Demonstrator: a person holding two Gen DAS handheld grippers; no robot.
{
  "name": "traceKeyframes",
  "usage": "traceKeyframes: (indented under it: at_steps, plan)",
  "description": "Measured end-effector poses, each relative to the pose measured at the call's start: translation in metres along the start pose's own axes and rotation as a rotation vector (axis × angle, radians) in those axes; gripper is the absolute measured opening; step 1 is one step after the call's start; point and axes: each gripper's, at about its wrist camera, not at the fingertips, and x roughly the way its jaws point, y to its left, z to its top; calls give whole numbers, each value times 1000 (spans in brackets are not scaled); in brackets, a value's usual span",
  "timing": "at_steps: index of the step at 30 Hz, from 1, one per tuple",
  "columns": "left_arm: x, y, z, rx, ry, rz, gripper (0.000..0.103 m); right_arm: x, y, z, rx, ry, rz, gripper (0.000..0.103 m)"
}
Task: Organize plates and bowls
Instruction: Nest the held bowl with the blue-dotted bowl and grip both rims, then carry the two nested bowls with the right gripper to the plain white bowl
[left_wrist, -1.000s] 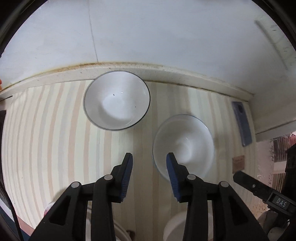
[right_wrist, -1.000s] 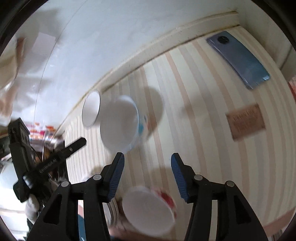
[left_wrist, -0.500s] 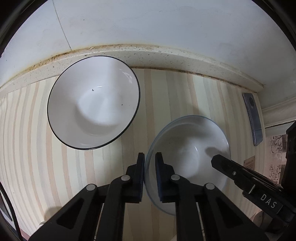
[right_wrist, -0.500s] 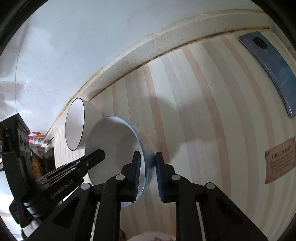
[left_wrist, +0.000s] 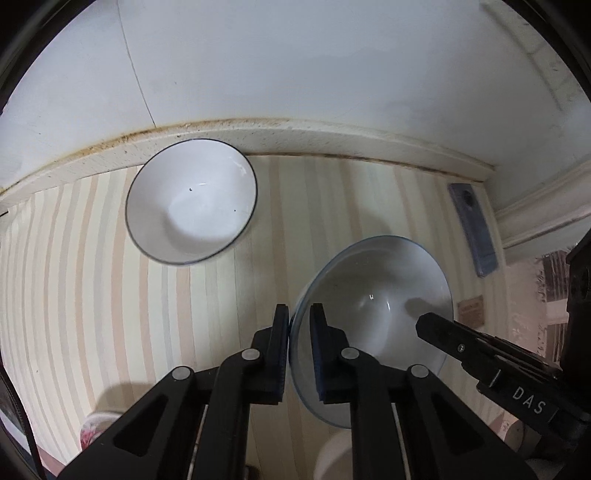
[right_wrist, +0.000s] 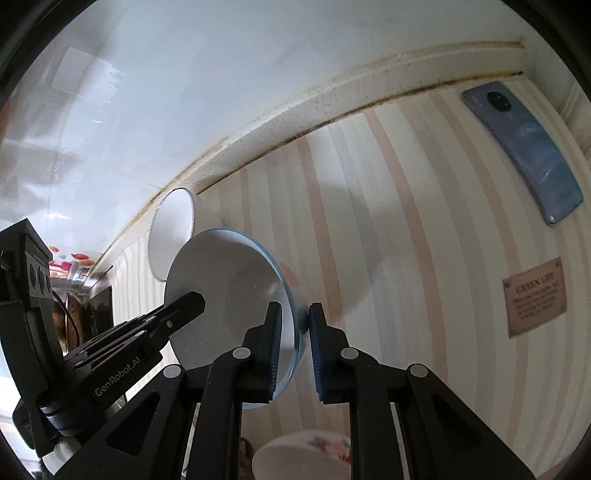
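Striped countertop (left_wrist: 92, 295) w/ white wall behind. Both grippers, left (left_wrist: 298, 332) & right (right_wrist: 295, 328), clamped on opposite rims of blue-rimmed bowl (left_wrist: 373, 314); black-rimmed bowl (left_wrist: 192, 201) sits near the backsplash.

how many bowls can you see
3. A blue-rimmed bowl held by both grippers, a black-rimmed bowl by the wall, and a floral bowl at the near edge, partly hidden. More may sit out of view.

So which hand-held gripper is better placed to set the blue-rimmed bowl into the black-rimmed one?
Left hand-held gripper: its side of the blue-rimmed white bowl faces the black-rimmed white bowl.
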Motion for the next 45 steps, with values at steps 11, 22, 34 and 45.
traceKeyframes:
  at_steps: [11,22,34,45]
  plan:
    - [-49,-19,-54,63,17,-58,10,-64,-3,-59,13,-3,18,17]
    - [-35,-29,-97,121,115,-49,10,-71,-23,-115,42,66,-10,17]
    - [-8,-37,-115,159,172,7,10,-43,-43,-138,86,142,-22,17]
    - [5,-38,-116,158,202,23,10,-34,-46,-136,93,170,-40,17]
